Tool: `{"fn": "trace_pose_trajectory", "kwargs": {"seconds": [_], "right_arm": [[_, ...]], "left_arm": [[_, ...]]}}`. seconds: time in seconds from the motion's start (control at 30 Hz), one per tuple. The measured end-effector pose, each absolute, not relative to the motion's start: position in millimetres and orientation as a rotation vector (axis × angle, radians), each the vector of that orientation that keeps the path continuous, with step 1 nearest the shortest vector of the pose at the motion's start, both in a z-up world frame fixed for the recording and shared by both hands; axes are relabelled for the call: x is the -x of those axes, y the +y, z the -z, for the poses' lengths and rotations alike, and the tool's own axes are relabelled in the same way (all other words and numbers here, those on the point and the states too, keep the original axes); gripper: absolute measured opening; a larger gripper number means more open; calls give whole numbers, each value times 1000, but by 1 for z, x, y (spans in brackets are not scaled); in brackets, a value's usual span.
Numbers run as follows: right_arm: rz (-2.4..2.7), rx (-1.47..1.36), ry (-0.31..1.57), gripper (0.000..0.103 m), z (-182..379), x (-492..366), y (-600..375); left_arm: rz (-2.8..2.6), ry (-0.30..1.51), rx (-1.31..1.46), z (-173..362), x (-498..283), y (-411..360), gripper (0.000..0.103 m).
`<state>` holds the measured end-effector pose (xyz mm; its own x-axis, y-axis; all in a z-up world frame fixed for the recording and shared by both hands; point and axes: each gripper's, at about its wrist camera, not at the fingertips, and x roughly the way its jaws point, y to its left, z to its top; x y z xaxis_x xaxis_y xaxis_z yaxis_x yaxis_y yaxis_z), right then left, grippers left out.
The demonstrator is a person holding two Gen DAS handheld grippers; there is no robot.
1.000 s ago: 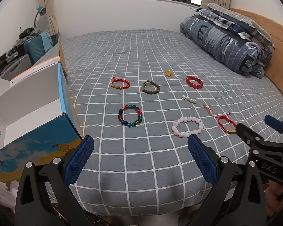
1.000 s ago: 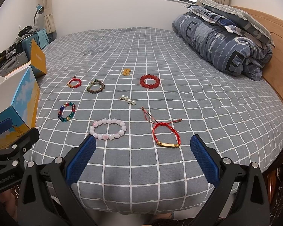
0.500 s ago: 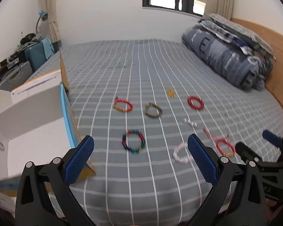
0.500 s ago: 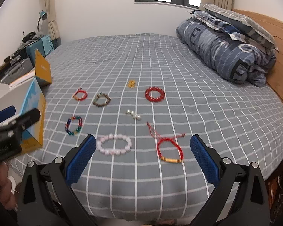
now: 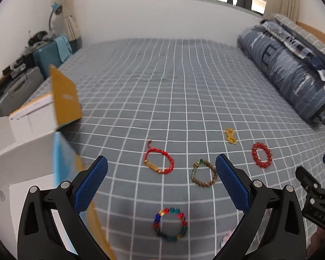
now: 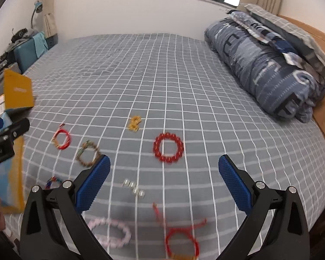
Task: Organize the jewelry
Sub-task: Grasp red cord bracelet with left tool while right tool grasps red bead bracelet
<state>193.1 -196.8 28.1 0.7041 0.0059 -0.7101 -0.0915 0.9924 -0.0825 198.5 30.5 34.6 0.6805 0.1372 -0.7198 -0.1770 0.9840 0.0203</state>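
Bracelets are lying loose on the bed (image 6: 184,69), toward its near edge: a red bead bracelet (image 6: 168,147), a brown bead bracelet (image 5: 203,174), a red cord bracelet (image 5: 158,161), a multicoloured bracelet (image 5: 170,224) and a pink bracelet (image 6: 109,231). An open box (image 5: 65,99) is sitting at the left edge. The left gripper (image 5: 161,182) and right gripper (image 6: 164,179) are both gaping wide, holding nothing, hovering above the pieces

Both wrist views look forward, low over the bed (image 5: 184,86), sharing the scattered bracelets.
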Motion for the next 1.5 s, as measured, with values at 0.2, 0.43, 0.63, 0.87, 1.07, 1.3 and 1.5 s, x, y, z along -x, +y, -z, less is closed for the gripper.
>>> {"fn": "trace_pose_trajectory", "kwargs": {"seconds": [0.2, 0.43, 0.63, 0.87, 1.07, 1.3, 1.5], "right_arm": [[-54, 98, 885, 96, 11, -256, -200], [-19, 108, 1030, 92, 74, -302, -207], [-25, 61, 1048, 90, 85, -314, -211], [-15, 36, 1079, 82, 93, -329, -207], [-13, 20, 1093, 69, 96, -334, -209], [-29, 20, 1097, 50, 96, -333, -206], [-25, -6, 1102, 29, 95, -330, -210]], "left_arm": [[-229, 917, 56, 13, -244, 34, 97], [-240, 1036, 172, 62, -279, 58, 97], [-255, 1076, 172, 84, -291, 71, 97], [-222, 1116, 182, 104, -304, 81, 97], [-230, 1107, 173, 104, -304, 83, 87], [-219, 1098, 171, 97, -294, 76, 28], [-192, 1085, 145, 94, -287, 67, 11]]}}
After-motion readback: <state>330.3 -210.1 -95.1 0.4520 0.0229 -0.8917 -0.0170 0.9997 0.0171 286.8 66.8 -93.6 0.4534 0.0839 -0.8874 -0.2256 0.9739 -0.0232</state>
